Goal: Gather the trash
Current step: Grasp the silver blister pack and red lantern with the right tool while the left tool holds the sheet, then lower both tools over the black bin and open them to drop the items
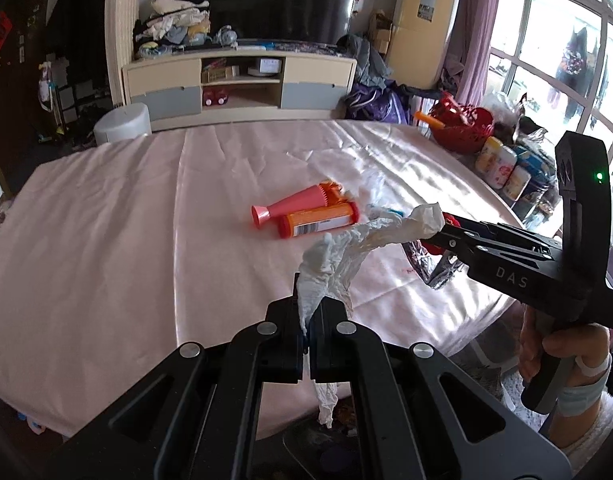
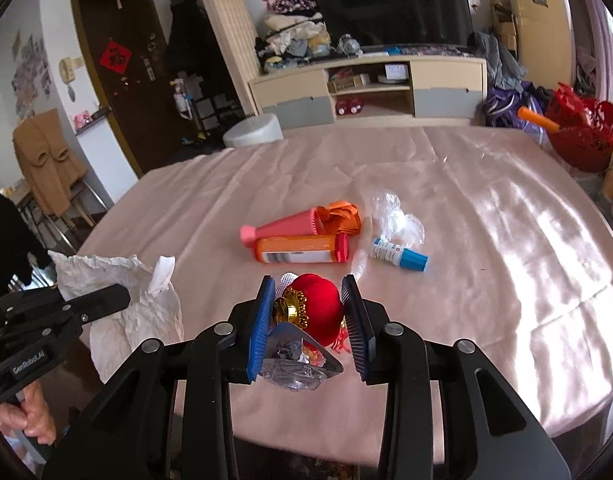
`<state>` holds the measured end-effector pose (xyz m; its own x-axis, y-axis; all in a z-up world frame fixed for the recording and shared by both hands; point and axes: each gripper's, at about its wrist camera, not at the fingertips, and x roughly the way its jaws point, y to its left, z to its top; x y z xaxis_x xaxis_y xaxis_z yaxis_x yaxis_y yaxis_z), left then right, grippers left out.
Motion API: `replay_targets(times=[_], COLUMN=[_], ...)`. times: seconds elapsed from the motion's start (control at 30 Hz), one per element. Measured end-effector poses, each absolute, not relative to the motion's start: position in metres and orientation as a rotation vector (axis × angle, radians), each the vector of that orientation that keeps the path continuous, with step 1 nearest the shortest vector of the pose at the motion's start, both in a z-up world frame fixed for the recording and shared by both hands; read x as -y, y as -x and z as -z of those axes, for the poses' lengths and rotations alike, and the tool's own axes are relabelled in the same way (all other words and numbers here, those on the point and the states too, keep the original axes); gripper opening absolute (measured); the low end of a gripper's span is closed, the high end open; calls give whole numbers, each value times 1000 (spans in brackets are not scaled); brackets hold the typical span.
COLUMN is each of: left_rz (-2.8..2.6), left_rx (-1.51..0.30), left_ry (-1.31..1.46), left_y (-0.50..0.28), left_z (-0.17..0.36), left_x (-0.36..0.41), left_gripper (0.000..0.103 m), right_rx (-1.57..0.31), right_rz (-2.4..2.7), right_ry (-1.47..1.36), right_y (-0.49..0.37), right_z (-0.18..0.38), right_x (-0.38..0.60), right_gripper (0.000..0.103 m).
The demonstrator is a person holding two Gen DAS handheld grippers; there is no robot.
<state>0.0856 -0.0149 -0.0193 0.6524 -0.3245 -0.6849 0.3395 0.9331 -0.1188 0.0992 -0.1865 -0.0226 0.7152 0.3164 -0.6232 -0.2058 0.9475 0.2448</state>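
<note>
My left gripper [image 1: 306,312] is shut on the rim of a crumpled white plastic bag [image 1: 346,256], held above the table's near edge; the bag also shows in the right wrist view [image 2: 118,300]. My right gripper [image 2: 310,308] holds a red lantern ornament [image 2: 314,308] with a gold cap and a silver foil wrapper [image 2: 294,364] between its blue pads, just right of the bag. On the pink tablecloth [image 2: 486,260] lie an orange bottle [image 2: 298,250], a pink cone [image 2: 282,226], an orange scrap [image 2: 342,212], clear plastic wrap [image 2: 394,216] and a blue-capped tube [image 2: 398,256].
A red basket [image 2: 578,140] and several cans [image 1: 502,164] stand at the table's right edge. A white stool [image 2: 254,130] stands beyond the far edge, with a TV cabinet [image 2: 366,88] behind it.
</note>
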Motion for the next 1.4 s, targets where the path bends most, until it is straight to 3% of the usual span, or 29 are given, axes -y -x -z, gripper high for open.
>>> replay_targets(times=[0.3, 0.57, 1.13, 1.4], left_rz=[386, 393, 418, 408], left_rx=[-761, -821, -1100, -1128], left_ry=[-5, 86, 119, 133], left_y=[-26, 12, 32, 33], left_z=[9, 38, 172, 182], left_x=[22, 20, 35, 30], left_gripper=[0, 0, 0, 0], right_rx=[-705, -751, -1005, -1052], right_rz=[-305, -325, -272, -277], right_ry=[-116, -124, -223, -234], right_y=[-41, -4, 27, 24], right_z=[11, 32, 157, 173], right_x=[186, 182, 184, 177], right_gripper=[36, 36, 36, 38])
